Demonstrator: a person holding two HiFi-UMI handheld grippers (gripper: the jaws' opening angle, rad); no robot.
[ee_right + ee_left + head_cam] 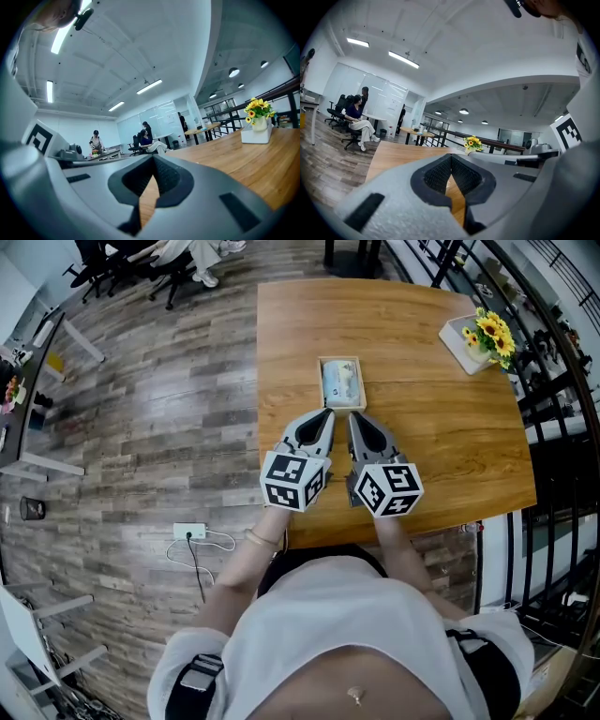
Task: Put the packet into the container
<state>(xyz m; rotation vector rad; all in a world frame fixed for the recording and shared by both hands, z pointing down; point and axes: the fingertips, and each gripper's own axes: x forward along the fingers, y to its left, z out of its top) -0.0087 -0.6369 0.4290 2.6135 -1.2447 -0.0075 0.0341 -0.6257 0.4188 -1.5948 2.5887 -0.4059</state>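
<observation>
A small wooden container (341,383) stands on the table (412,437), and a pale blue-and-white packet (339,383) lies inside it. My left gripper (328,412) and right gripper (352,415) rest side by side just on the near side of the container, tips pointing at it. Both are shut with nothing between the jaws. In the left gripper view the left gripper (451,157) shows its tips meeting, and the right gripper (153,157) does the same in the right gripper view. The container is hidden in both gripper views.
A white pot of yellow flowers (482,337) stands at the table's far right corner, also seen as flowers (472,142) and flowers (257,117). A railing (553,390) runs along the right. People sit at desks in the background (358,123). A power strip (189,532) lies on the floor.
</observation>
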